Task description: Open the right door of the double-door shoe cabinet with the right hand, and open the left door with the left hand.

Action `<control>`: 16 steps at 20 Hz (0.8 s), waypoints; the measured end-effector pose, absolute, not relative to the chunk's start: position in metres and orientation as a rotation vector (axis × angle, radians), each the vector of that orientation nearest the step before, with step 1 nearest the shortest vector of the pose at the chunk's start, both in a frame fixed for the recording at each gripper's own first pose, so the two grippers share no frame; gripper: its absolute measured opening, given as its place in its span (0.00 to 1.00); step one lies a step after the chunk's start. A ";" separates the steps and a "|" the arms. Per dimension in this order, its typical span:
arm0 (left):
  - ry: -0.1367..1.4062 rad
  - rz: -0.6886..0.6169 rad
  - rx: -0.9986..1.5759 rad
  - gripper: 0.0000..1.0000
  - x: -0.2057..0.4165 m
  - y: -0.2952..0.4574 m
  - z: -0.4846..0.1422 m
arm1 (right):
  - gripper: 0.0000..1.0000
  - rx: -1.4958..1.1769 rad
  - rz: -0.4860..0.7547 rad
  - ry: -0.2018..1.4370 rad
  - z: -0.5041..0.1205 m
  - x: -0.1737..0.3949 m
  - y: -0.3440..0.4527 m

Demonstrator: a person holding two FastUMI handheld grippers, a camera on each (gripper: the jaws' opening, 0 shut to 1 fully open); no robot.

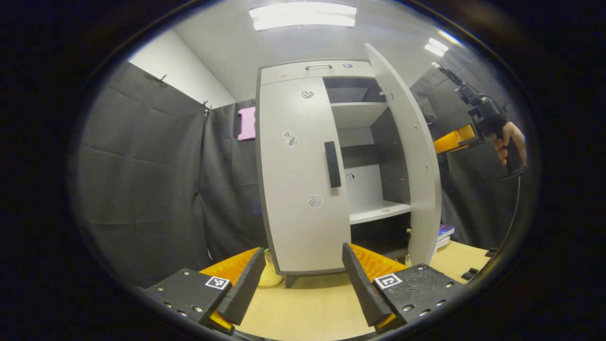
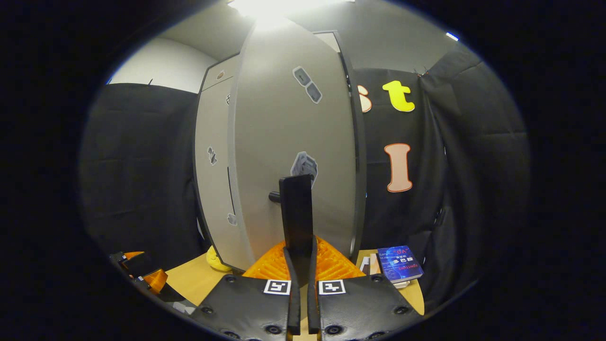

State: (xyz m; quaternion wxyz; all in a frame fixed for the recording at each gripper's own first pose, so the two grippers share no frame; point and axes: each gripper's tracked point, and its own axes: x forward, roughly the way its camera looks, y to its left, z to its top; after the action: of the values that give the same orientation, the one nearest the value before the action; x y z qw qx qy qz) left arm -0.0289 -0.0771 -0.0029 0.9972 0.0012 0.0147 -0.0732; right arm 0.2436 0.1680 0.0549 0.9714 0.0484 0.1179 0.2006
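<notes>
Right gripper (image 2: pixel 299 265) clamped on right door (image 2: pixel 293 142) handle (image 2: pixel 296 213); left gripper (image 1: pixel 303 279) fingers apart; left door (image 1: pixel 298 180) closed.

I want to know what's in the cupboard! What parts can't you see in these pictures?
- Left gripper view: everything behind the shut left door is hidden by it.
- Left gripper view: the cabinet's lowest compartment is too dark to make out.
- Right gripper view: the open right door blocks the inside shelves.
- Right gripper view: the handle bottom end is hidden between the right gripper fingers.
- Right gripper view: the things under the book are mostly covered.
</notes>
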 end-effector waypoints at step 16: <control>0.061 -0.133 0.011 0.94 -0.025 -0.140 -0.004 | 0.05 0.112 0.336 0.180 0.057 0.253 0.140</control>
State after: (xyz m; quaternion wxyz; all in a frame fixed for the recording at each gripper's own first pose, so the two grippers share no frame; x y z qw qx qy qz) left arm -0.0251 -0.1402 -0.0043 0.9973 0.0053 0.0305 -0.0666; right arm 0.2529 0.1403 0.0568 0.9803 0.0559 0.0896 0.1670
